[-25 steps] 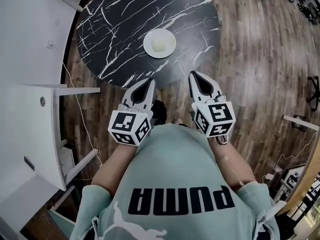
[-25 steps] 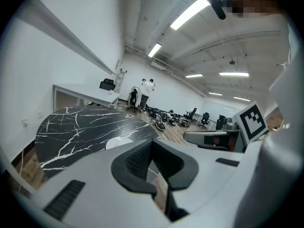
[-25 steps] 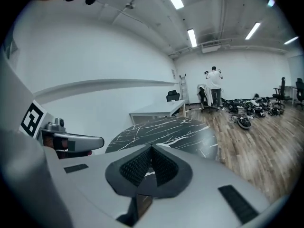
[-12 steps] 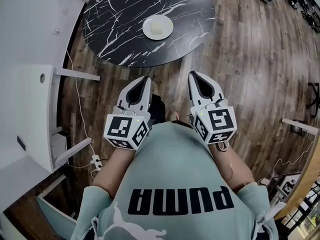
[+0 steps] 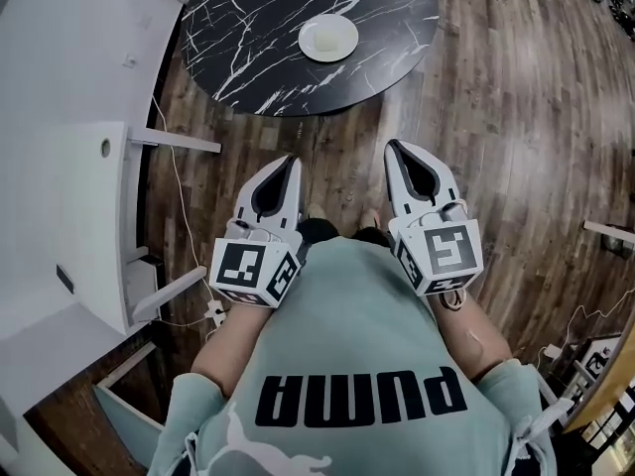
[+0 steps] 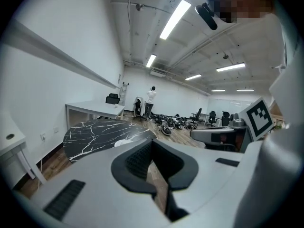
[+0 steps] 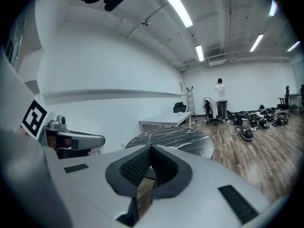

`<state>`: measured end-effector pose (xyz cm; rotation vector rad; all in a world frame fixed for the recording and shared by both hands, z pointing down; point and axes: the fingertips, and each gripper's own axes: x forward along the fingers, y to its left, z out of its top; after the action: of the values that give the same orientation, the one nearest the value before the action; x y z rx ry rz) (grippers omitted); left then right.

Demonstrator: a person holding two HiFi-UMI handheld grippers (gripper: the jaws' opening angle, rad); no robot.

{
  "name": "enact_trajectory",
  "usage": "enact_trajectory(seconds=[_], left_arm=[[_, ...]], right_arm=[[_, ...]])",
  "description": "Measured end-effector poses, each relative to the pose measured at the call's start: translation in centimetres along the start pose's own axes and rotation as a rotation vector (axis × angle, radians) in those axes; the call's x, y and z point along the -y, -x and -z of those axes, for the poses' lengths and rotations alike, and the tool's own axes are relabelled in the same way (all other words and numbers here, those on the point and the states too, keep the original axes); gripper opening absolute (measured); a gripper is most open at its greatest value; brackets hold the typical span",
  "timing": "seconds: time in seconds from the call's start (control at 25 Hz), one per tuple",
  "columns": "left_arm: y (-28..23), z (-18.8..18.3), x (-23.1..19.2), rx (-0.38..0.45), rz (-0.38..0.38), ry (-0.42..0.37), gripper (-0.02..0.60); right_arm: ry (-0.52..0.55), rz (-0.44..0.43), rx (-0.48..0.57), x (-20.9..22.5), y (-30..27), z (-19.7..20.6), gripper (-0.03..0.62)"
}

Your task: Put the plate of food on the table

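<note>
The white plate of food [image 5: 328, 38] sits on the round black marble table [image 5: 248, 77], well apart from both grippers. We judge the plate rigid, fairly light, smooth-glazed and breakable. The pale food on it may slide, so we would take the plate by opposite edges of the rim and keep it level. The left gripper [image 5: 286, 165] and right gripper [image 5: 399, 152] have their jaws together, nothing between them. The only legible writing is "PUMA" on the person's T-shirt [image 5: 347, 345].

Glossy black marble table [image 5: 258, 48], wood-plank floor [image 5: 516, 137], smooth white plate [image 5: 328, 38].
</note>
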<state>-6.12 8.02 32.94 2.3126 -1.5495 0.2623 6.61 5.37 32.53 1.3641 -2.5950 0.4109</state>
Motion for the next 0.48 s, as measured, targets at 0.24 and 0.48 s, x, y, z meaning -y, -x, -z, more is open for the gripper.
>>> enact_trajectory(seconds=[0.24, 0.48], left_arm=[[2.2, -0.7, -1.5, 0.004, 0.058, -0.021, 0.008], [5.6, -0.9, -4.9, 0.022, 0.068, -0.022, 0.008]], right_arm=[[-0.025, 0.074, 0.018, -2.5, 0.5, -1.0, 0.009], [-0.003, 0.117, -0.018, -6.8, 0.5, -0.8, 0.009]])
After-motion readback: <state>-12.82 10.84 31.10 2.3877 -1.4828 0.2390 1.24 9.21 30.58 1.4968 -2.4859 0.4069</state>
